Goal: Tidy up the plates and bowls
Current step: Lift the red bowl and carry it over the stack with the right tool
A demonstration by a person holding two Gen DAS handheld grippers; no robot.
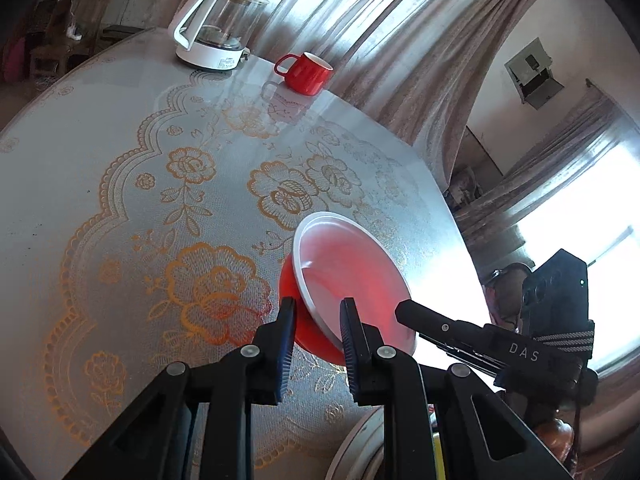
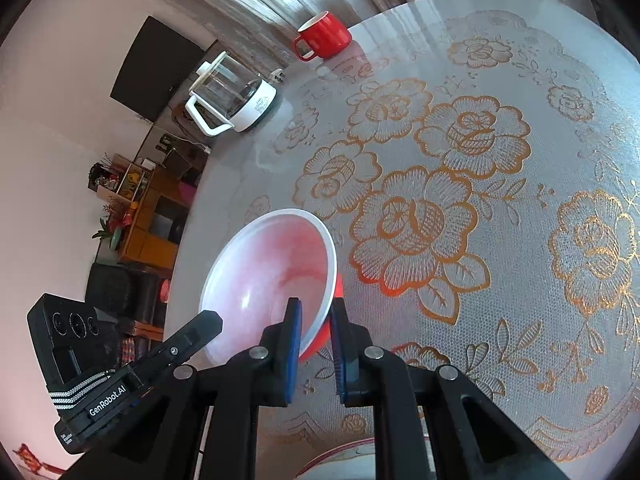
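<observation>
1. The bowl (image 1: 352, 280), red outside and white inside, holds nothing I can see; its inside only glows pink from the light.
2. A red mug (image 1: 306, 72) stands near the far table edge, by the curtain (image 1: 360, 20). I cannot see into it.
3. A glass kettle (image 1: 218, 28) on a white base stands just beside the mug, also near that edge. It looks empty, though the bottom is hard to read.
4. The table (image 1: 80, 160) is covered with a lace-patterned cloth with gold flowers. Most of its top lies bare between the bowl and the mug and kettle.
5. In the right wrist view the table's edge curves close behind the bowl (image 2: 272, 272), with open floor and a wooden cabinet (image 2: 148, 216) beyond.
6. A rim of another white dish (image 1: 356, 444) shows at the near edge, under the grippers.
7. The bowl is tilted, its opening turned toward the right gripper's side, and seems lifted off the cloth.
8. The left gripper (image 1: 318, 312) is clenched on the bowl's rim: one pad sits on the red outside, the other on the white inside.
9. The right gripper (image 2: 316, 314) pinches the rim on the opposite side, likewise with one pad inside and one outside.
10. Each gripper shows in the other's camera, on opposite sides of the bowl.
</observation>
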